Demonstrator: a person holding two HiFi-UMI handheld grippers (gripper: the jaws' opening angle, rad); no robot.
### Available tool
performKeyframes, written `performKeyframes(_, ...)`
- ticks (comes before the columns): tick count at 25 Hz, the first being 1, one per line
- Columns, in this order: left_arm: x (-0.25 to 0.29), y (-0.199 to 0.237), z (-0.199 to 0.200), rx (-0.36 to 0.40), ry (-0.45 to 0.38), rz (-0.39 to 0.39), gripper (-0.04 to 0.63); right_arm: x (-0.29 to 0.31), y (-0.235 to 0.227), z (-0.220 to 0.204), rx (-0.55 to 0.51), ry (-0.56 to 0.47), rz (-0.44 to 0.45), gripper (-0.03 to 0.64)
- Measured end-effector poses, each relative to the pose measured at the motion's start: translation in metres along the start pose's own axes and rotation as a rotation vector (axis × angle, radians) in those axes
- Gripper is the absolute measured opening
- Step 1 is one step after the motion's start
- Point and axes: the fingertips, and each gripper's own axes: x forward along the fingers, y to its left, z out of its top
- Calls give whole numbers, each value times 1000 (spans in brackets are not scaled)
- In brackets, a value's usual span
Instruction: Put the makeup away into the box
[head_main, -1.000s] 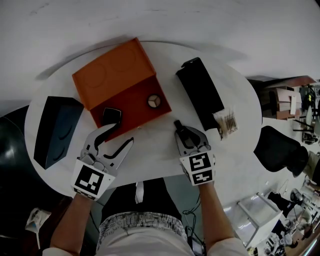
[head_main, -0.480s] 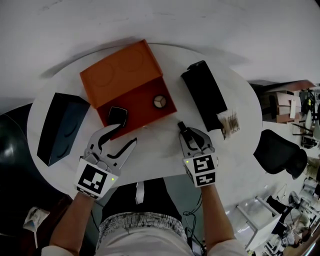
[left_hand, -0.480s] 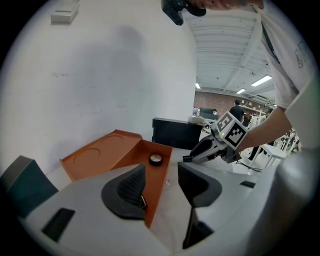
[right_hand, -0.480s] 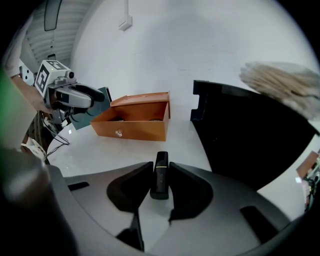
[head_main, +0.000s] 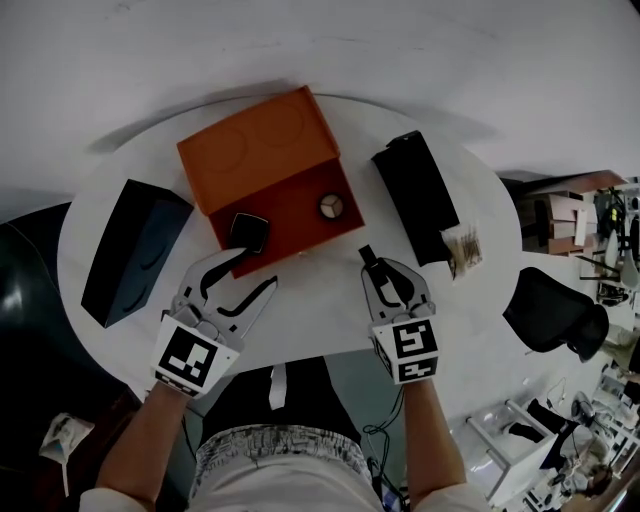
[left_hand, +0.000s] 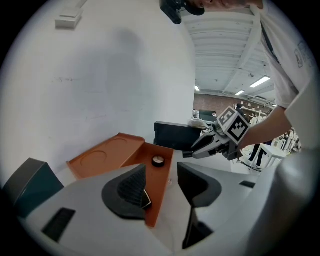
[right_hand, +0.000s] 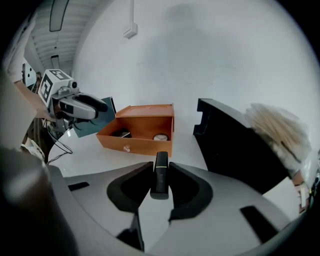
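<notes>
Black, glossy plastic: the makeup tube (right_hand: 161, 177) is a slim, rigid stick with flat sides. It will probably handle as a light, stiff and rather slippery part. A thin pale line rings it towards the far end and is likely the cap seam.

**Position.** The tube is clamped in the right claw (head_main: 378, 270), jaws narrow, pads pressing on its two long sides. It points forward along the jaws. It sits over the white bench (head_main: 320, 315), near the front wall of the orange box (head_main: 295, 215) but not yet inside it.

**Box contents.** The box is open, with its lid (head_main: 255, 145) lying flat behind it. A square black compact (head_main: 249, 231) lies in the front left corner. A small round item with a pale face (head_main: 331, 206) lies towards the right side. The floor between the two is bare.

**Left claw.** The left claw (left_hand: 161, 172) stands wide with nothing between its pads, just beside the corner that holds the compact.

**Grip guidance.**
- Hold the tube on the body below the seam, not on the cap, which may pull free.
- Press across the flat sides. A grip near one end could let the tube pivot in the pads.
- Moderate pressure should suffice, as the casing will not deform.
- Set the tube down low on the bare floor. A drop could scuff it or knock the round item.
</notes>
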Motion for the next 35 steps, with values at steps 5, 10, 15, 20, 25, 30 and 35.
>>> performKeyframes(5, -10, 6, 2, -11, -20, 16, 219, -9, 6, 30, -29, -40, -1, 106)
performKeyframes(10, -20, 16, 7, -18, -40, 42, 219, -8, 12, 63, -66, -82, 9, 106)
performKeyframes(15, -29, 27, 4, -38, -49, 75, 219, 9, 22, 84, -101, -87, 43, 106)
performKeyframes(20, -36, 38, -2, -63, -48, 111, 219, 32, 32, 97, -131, -75, 100, 106)
performKeyframes(25, -41, 45, -7, -87, -43, 148, 219, 55, 43, 106, -164, -46, 161, 106)
performKeyframes(30, -45, 53, -12, -119, -47, 176, 219, 78, 52, 110, -201, -5, 207, 106)
performKeyframes(35, -47, 60, -18, -142, -49, 196, 219, 97, 59, 106, -257, 72, 240, 106)
